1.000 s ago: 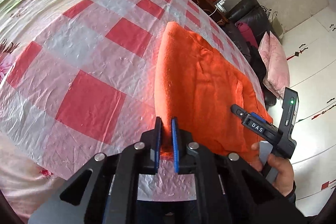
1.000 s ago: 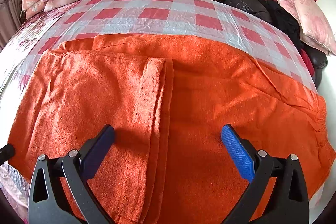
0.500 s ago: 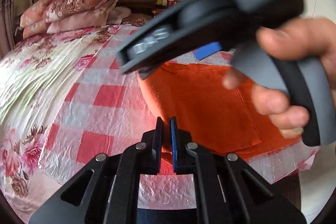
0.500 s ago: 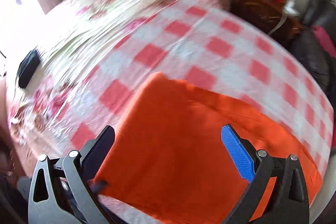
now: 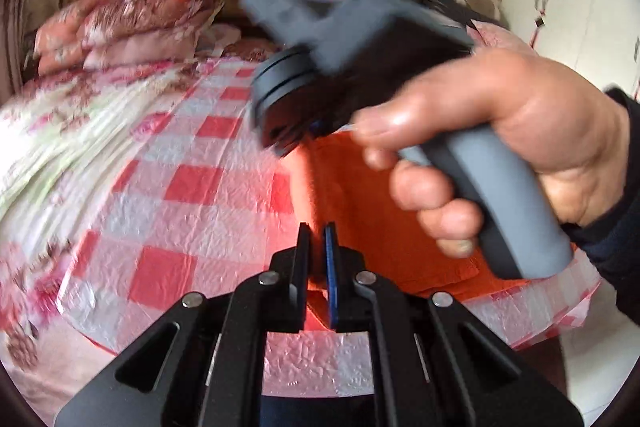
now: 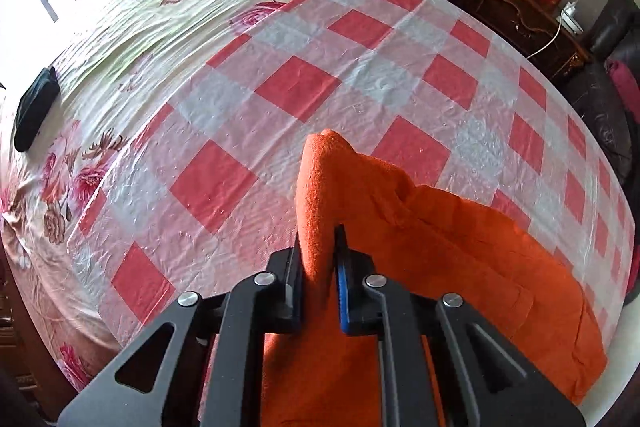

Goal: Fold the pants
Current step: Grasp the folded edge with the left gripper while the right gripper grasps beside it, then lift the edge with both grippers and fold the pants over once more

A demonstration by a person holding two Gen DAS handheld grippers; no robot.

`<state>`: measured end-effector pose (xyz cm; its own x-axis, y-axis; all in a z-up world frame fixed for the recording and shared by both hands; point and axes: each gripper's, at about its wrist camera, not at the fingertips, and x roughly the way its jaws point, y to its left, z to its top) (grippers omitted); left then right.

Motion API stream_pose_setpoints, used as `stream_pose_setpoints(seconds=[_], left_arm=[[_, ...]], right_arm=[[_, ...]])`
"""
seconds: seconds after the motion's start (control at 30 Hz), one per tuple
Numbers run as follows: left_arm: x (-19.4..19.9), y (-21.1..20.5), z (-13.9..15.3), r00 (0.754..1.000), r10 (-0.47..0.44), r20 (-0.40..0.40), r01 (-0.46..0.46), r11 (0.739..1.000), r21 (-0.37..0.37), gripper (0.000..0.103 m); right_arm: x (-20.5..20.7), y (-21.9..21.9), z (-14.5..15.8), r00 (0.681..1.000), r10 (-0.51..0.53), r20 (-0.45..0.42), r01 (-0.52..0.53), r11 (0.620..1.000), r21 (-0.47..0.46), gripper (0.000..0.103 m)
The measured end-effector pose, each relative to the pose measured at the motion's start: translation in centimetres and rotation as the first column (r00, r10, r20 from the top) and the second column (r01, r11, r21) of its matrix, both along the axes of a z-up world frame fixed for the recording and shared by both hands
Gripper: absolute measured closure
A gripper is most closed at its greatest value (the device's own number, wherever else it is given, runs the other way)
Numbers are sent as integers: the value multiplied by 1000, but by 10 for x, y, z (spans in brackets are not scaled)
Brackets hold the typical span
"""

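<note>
Plainly, we are working with soft, limp stuff: the orange terry-cloth pants (image 6: 460, 267) sag and crease wherever they are not held up, so we judge them light, unbreakable and rough enough not to slip. They lie near the bed's close edge on the red-and-white checked plastic sheet (image 6: 296, 87), which looks slick and crinkled and may let the cloth slide.

On the left, our left gripper (image 5: 316, 247) has its jaws nearly together, parting slightly; orange cloth shows between them low down, though we cannot tell how firmly the pads press on it.

Further right, our right gripper (image 6: 318, 259) has its jaws clamped on a raised fold of the pants, which peaks above the fingertips. In the left wrist view, the right hand (image 5: 500, 147) on its grey handle hangs close over the cloth.

We judge the best hold to be along a hem or corner, both grips on one edge, so the layers rise together.

The checked sheet beyond the pants is bare, giving open room to carry the fold across. A dark object (image 6: 36, 111) lies well apart on the floral bedspread (image 6: 132, 11), and the bed's right edge drops toward dark furniture.
</note>
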<state>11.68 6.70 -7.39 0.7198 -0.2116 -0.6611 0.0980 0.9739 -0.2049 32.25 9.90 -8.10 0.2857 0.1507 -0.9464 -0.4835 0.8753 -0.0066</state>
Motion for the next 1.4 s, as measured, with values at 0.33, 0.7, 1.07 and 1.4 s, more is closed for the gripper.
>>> stream_pose_setpoints(seconds=[0.33, 0.7, 1.07, 1.4], left_arm=[[-2, 34, -45, 987, 64, -149, -95, 973, -213, 51], [0, -30, 5, 999, -36, 31, 34, 998, 57, 96], [-32, -277, 67, 845, -442, 300, 280, 844, 457, 96], [-45, -434, -55, 781, -608, 147, 381, 649, 659, 87]], right_arm=[[1, -10, -4, 998, -65, -5, 65, 995, 74, 98], [6, -63, 29, 988, -146, -51, 155, 952, 265, 98], [-10, -324, 119, 936, -349, -35, 320, 810, 491, 98], [-20, -492, -20, 876, -424, -228, 482, 761, 435, 83]])
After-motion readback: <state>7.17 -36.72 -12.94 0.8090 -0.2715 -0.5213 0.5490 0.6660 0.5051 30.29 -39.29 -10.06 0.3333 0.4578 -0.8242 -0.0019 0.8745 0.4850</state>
